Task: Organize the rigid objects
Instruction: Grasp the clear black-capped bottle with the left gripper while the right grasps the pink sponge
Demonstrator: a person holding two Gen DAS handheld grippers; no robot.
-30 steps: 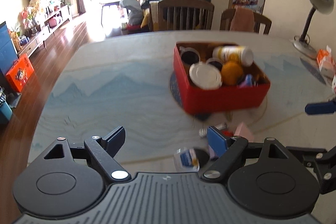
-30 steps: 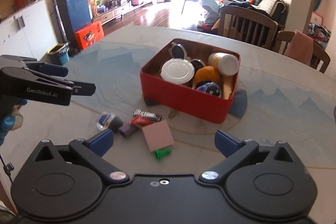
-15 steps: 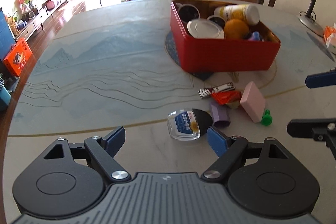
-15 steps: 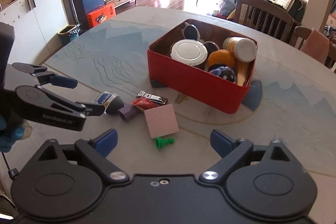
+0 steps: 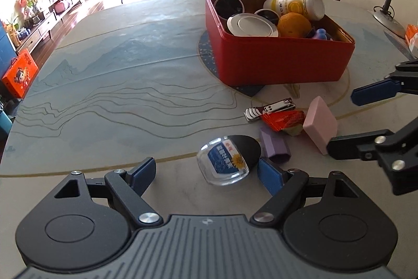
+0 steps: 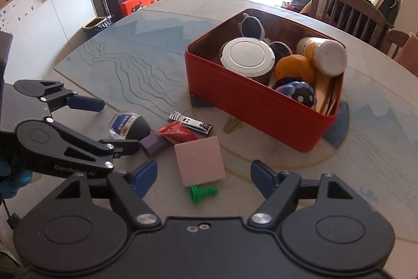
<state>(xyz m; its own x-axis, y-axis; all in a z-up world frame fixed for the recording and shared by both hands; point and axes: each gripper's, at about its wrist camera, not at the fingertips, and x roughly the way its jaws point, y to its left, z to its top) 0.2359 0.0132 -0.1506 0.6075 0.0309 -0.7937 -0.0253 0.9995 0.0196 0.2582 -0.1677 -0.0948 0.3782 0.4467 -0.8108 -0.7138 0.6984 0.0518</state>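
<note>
our left gripper hangs spread wide and empty, the clear labelled case lying on the table just inside its right finger. our right gripper gapes open and empty too, the pink block and green pawn between its fingers, near the red tin.

A red box sits right of centre, packed with a white lid, an orange, a yellow bottle lying on its side, and sunglasses. Below it, loose on the desk, lie nail clippers, a red packet, a purple block, a pink block, a green peg and a clear case.
</note>
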